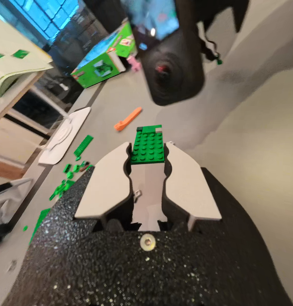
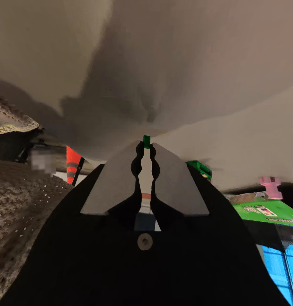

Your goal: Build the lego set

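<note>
Fingers of the left gripper (image 1: 148, 153) clamp the near end of a green studded plate (image 1: 148, 146), its long axis running straight ahead from the tips, studs up, small bricks stacked at its far end. Between the right gripper (image 2: 146, 145) tips, a small green brick (image 2: 146, 141) stands pinched upright, poking beyond them.

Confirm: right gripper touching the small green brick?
Touching. The right wrist view shows the right gripper with both fingertips pinching the small green brick, no gap visible on either side.

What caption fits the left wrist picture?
Left gripper clamps a studded green plate above the grey table, orange tool beyond.
</note>
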`<state>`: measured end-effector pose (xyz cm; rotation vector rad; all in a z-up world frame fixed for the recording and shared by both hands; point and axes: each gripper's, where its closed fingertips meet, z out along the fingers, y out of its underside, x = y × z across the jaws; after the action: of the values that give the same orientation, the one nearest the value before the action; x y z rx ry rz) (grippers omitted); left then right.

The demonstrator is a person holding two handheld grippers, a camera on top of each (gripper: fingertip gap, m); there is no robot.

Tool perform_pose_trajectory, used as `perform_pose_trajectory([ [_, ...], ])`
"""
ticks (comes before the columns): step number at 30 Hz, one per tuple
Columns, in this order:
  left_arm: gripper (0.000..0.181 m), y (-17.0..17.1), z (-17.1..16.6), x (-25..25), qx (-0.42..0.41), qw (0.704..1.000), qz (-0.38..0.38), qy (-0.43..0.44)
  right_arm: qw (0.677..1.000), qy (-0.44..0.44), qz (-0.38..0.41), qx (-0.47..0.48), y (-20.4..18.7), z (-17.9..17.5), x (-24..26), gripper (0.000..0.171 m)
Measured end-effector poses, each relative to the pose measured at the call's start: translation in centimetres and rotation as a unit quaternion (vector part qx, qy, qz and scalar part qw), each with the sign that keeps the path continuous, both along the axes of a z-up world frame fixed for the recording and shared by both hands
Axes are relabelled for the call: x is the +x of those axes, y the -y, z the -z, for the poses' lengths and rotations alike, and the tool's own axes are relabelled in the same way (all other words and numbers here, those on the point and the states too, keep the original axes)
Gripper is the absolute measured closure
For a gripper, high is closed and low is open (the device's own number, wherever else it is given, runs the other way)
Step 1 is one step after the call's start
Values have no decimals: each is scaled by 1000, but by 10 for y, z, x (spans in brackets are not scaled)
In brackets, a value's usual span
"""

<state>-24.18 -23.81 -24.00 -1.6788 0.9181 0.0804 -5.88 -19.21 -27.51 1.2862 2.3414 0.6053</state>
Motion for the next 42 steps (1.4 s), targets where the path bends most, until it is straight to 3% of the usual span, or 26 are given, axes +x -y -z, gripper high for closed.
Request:
perform_pose_trajectory([
  [4, 145, -9, -14, -32, 29, 997, -61, 25, 999, 39, 13, -11, 5, 10, 0, 164],
  [10, 146, -12, -18, -46, 33, 995, -79, 52, 999, 2, 31, -26, 10, 20, -19, 165],
  [13, 145, -11, -15, -40, 31, 997, -62, 41, 992, -108, 47, -42, 10, 16, -31, 144],
  [15, 146, -7, -13, -28, 29, 998, -33, 35, 971, -219, 65, -72, 12, 8, -38, 134],
  [19, 145, 8, -5, 7, 6, 998, 59, 37, 901, -415, 55, -115, 10, 8, -33, 147],
  [22, 146, 21, 1, 31, -29, 990, 123, 59, 874, -468, 35, -130, 8, 12, -25, 150],
  [25, 146, 29, 3, 41, -51, 983, 158, 84, 863, -477, 12, -167, 9, 14, -24, 156],
  [34, 146, 35, 4, 48, -66, 974, 189, 109, 878, -436, 11, -199, 9, 21, -31, 164],
  [36, 146, 35, 5, 50, -62, 974, 188, 106, 859, -472, 9, -199, 12, 9, -46, 164],
  [40, 146, 35, 3, 54, -43, 977, 186, 99, 781, -577, 19, -239, 42, -40, -93, 164],
  [42, 146, 36, 2, 55, -32, 977, 186, 99, 760, -600, 7, -251, 57, -54, -106, 164],
])
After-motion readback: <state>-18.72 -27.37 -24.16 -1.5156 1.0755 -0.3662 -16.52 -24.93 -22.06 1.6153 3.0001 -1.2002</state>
